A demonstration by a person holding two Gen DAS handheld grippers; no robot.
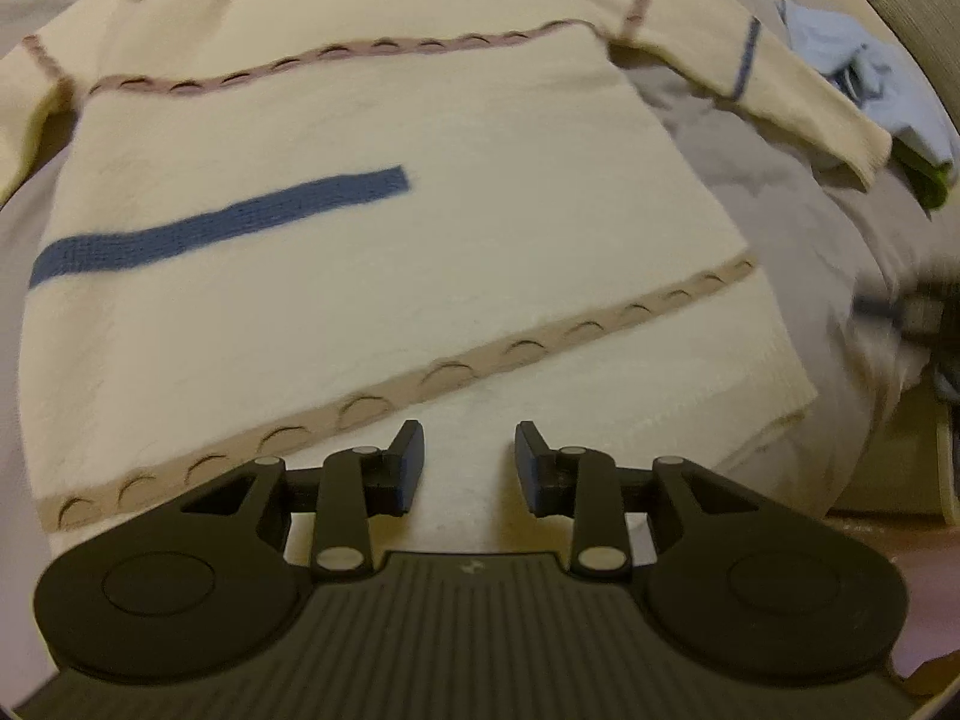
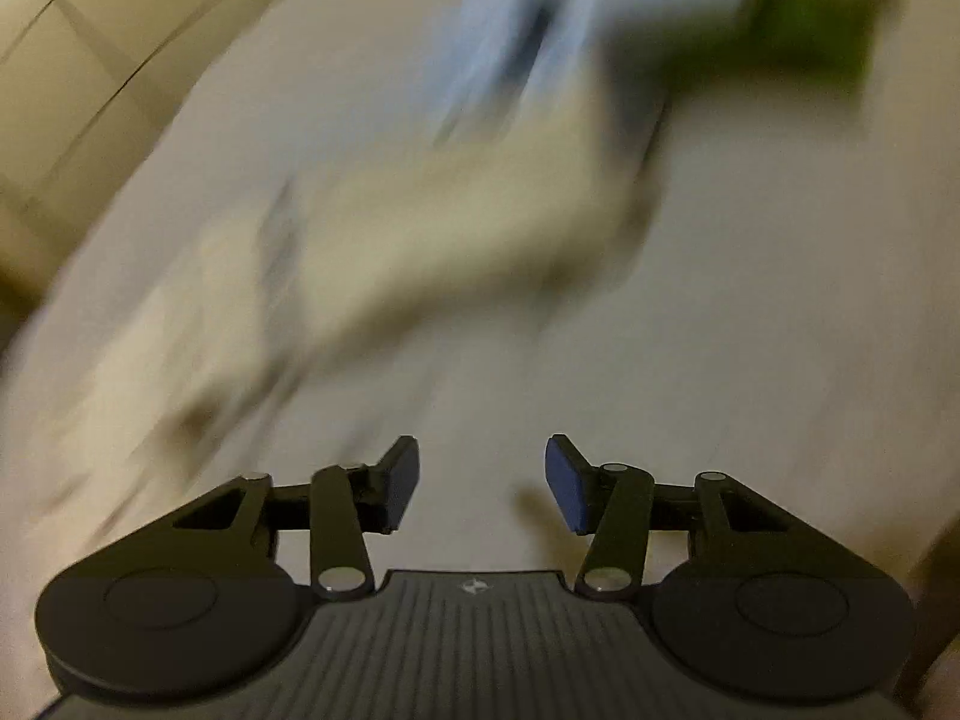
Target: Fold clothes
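A cream knit sweater (image 1: 372,252) with a blue stripe and tan scalloped bands lies spread flat on a grey sheet (image 1: 780,228) in the left wrist view. Its right sleeve (image 1: 750,78) stretches toward the upper right. My left gripper (image 1: 469,456) hovers over the sweater's near hem, open, nothing between its fingers. In the heavily blurred right wrist view, my right gripper (image 2: 480,480) stands open and empty above the sheet, with a cream sleeve (image 2: 432,222) smeared ahead of it. A dark blurred shape (image 1: 906,312) at the left view's right edge may be the right gripper.
A light blue garment (image 1: 852,66) and a green one (image 1: 933,186) lie crumpled at the upper right of the sheet; both appear blurred as blue cloth (image 2: 498,42) and green cloth (image 2: 810,18) in the right wrist view. Tiled floor (image 2: 72,60) shows at left.
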